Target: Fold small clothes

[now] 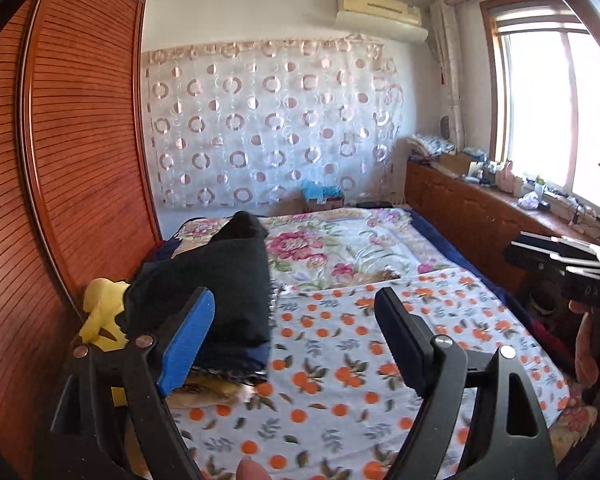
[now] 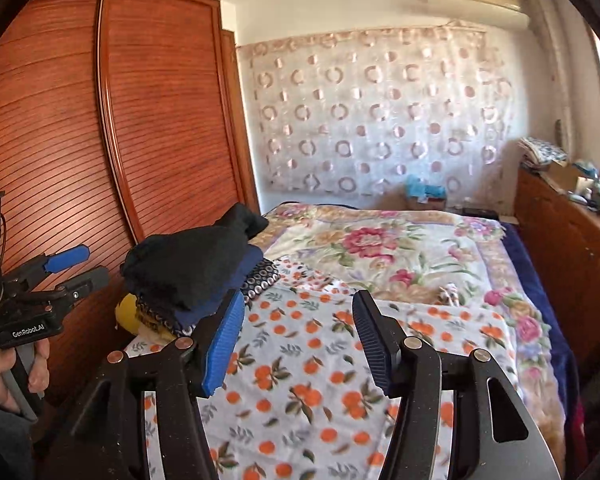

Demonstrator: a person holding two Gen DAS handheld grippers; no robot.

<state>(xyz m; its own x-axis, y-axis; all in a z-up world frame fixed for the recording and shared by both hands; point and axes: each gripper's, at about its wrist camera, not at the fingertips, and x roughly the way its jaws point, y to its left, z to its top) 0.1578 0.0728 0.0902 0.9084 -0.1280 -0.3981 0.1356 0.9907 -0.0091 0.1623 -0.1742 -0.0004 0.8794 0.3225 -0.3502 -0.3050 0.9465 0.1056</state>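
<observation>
A stack of folded clothes (image 1: 220,300) with a black garment on top lies at the bed's left side by the wardrobe; it also shows in the right wrist view (image 2: 196,272). A yellow cloth (image 1: 100,308) sits beside the stack. My left gripper (image 1: 296,320) is open and empty, held above the orange-print sheet (image 1: 340,360), right of the stack. My right gripper (image 2: 300,328) is open and empty over the same sheet (image 2: 300,392). The left gripper shows in the right wrist view (image 2: 76,266), and the right gripper shows at the edge of the left wrist view (image 1: 516,246).
A red-brown slatted wardrobe (image 1: 80,140) stands at the left of the bed. A floral quilt (image 1: 332,248) covers the far half. A wooden cabinet (image 1: 480,216) with clutter runs under the window at right. A patterned curtain (image 1: 268,120) hangs on the far wall.
</observation>
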